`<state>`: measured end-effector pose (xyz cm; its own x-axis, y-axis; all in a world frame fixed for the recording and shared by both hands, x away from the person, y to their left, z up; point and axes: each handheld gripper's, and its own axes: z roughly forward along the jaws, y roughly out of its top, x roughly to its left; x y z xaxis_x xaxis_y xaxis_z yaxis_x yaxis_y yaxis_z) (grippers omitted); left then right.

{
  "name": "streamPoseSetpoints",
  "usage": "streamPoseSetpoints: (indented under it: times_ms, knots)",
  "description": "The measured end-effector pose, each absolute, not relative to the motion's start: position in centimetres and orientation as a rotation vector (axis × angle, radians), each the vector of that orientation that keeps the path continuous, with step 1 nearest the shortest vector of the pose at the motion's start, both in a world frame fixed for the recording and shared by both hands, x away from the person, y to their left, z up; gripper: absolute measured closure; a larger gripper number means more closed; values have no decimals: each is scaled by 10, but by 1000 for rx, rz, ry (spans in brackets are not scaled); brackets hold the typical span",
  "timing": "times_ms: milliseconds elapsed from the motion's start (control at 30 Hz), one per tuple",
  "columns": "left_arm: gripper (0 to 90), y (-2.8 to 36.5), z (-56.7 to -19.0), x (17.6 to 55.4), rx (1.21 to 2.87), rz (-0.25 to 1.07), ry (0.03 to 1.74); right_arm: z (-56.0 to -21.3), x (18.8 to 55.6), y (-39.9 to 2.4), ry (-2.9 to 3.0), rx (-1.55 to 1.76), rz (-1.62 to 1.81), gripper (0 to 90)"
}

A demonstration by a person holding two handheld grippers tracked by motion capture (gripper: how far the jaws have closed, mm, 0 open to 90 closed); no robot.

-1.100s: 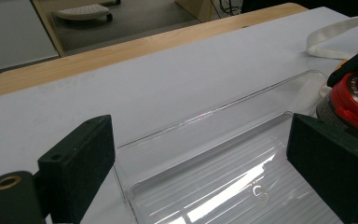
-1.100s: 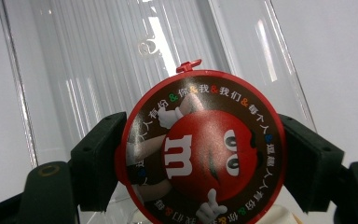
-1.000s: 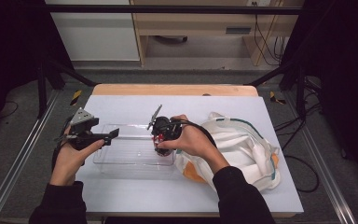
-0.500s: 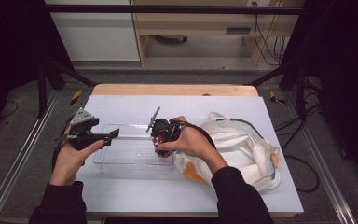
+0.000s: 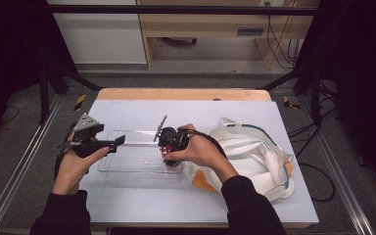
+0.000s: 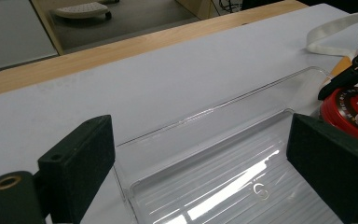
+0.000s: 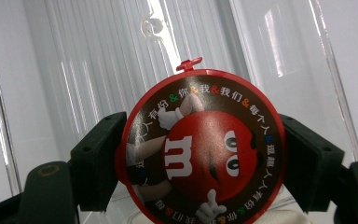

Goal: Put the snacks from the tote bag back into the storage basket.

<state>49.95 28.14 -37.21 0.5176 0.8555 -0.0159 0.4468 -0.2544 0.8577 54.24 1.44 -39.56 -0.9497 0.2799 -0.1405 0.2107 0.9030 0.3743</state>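
Table point(image 5: 142, 205): white top, pale wooden strip along its far edge, set on a grey floor between metal rails; black frame posts and loose cables stand at both sides, a wooden cabinet behind.

Clear plastic tray point(image 5: 127, 169): lies between the two claws, ribbed floor, see-through walls.

Right gripper point(image 7: 200, 163): jaws clamped on a round red candy tin point(image 7: 200, 149), held at the tray's right end, just above its floor.

Left gripper point(image 6: 200, 158): jaws apart with nothing between them, hovering over the tray's left end.

White cloth bag point(image 5: 254, 156): crumpled just right of the right gripper, teal trim, orange patch.
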Motion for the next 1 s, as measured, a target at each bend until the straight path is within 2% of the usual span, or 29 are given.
streamPoseSetpoints:
  times_ms: [1000]
  knots:
    - [77, 282, -374, 501, 1889, 586, 1078, -405, 544, 17, 2899, 380, 505, 237]
